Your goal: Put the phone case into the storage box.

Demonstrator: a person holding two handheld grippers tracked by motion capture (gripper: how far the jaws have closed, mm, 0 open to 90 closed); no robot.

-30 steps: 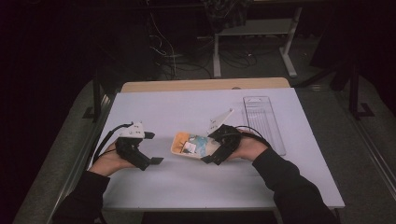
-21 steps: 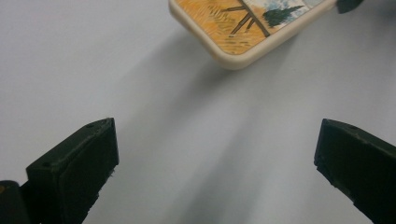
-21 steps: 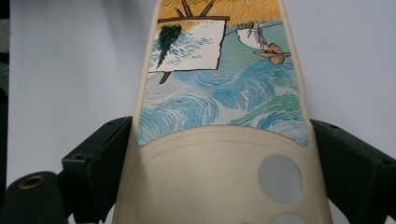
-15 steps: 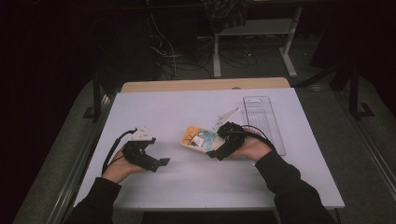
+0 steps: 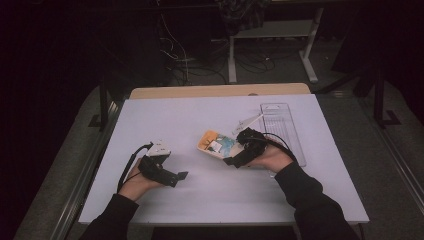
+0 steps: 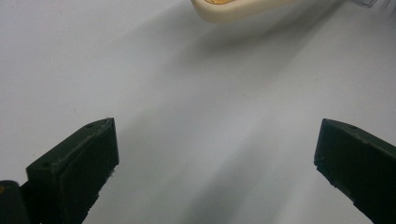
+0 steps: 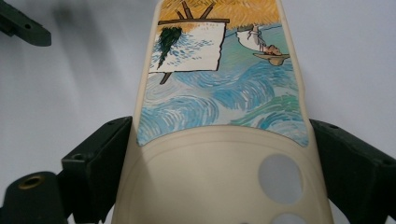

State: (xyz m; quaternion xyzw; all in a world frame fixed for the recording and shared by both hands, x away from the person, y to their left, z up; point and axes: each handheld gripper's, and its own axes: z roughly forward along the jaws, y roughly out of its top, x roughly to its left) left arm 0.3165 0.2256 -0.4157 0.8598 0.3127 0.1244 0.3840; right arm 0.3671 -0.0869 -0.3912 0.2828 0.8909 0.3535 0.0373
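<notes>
A cream phone case (image 5: pixel 215 144) printed with a swirly blue and orange painting is at the middle of the white table (image 5: pixel 200 115). My right gripper (image 5: pixel 232 156) is shut on it across its width. In the right gripper view the case (image 7: pixel 219 93) runs away from me between both jaws, camera holes nearest. My left gripper (image 5: pixel 180 176) is low over the table to the case's near left, open with nothing between its fingers. In the left gripper view (image 6: pixel 217 140), one end of the case (image 6: pixel 233 9) shows far ahead with a shadow under it.
A clear plastic tray (image 5: pixel 282 125) lies at the right of the table, behind my right hand. A thin white stick-like piece (image 5: pixel 247 121) rests beside it. A wooden strip (image 5: pixel 215 91) borders the far edge. A jaw of the left gripper (image 7: pixel 23 25) shows top left in the right gripper view.
My left gripper has sunk toward the table and drifted a little nearer and to the right. The right gripper keeps its hold on the case and has barely shifted.
</notes>
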